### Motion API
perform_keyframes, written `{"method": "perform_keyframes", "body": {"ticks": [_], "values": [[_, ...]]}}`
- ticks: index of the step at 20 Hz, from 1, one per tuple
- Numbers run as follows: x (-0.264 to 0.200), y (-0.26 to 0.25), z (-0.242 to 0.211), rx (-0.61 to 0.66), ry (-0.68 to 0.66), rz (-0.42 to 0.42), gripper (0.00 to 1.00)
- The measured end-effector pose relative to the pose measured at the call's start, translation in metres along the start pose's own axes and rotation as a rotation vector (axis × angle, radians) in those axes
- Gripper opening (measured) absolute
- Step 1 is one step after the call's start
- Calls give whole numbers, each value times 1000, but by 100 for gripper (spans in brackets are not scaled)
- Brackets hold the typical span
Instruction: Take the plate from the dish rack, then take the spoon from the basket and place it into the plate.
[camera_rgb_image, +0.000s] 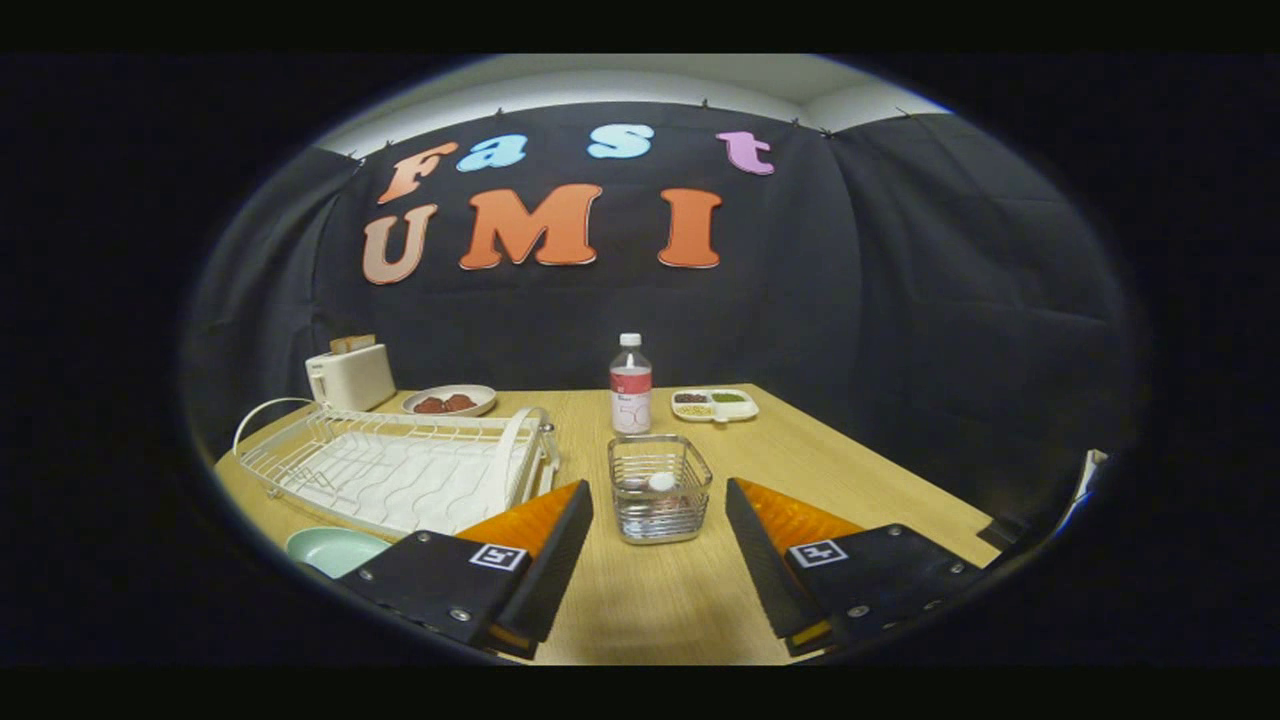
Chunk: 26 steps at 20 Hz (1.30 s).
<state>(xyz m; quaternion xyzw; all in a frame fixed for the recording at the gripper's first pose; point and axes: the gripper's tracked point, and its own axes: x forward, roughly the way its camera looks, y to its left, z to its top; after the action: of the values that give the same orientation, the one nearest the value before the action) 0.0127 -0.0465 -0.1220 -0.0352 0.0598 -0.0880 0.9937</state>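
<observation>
My gripper (658, 560) is open above the wooden table (850, 480), nothing between its fingers. Just ahead of the fingertips stands a small wire basket (659, 487); the white bowl of a spoon (661, 482) shows inside it. A pale green plate (335, 549) lies flat on the table to the left of my left finger (545, 560), in front of the white dish rack (395, 468). The rack holds no dishes that I can see.
Beyond the basket stands a clear bottle (630, 385) with a red label. A white toaster (350, 375), a dish of brownish food (450, 401) and a divided tray (714, 403) sit along the back. The table's right edge runs close to my right finger (765, 560).
</observation>
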Motion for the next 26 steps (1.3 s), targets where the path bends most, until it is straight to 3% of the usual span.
{"method": "perform_keyframes", "body": {"ticks": [3, 8, 10, 14, 26], "values": [[16, 3, -1, 14, 5, 30, 64], [33, 5, -6, 32, 23, 55, 19], [35, 7, -5, 38, 19, 65, 13], [35, 7, -4, 53, 22, 73, 8], [28, 7, 4, 34, 18, 68, 8]]}}
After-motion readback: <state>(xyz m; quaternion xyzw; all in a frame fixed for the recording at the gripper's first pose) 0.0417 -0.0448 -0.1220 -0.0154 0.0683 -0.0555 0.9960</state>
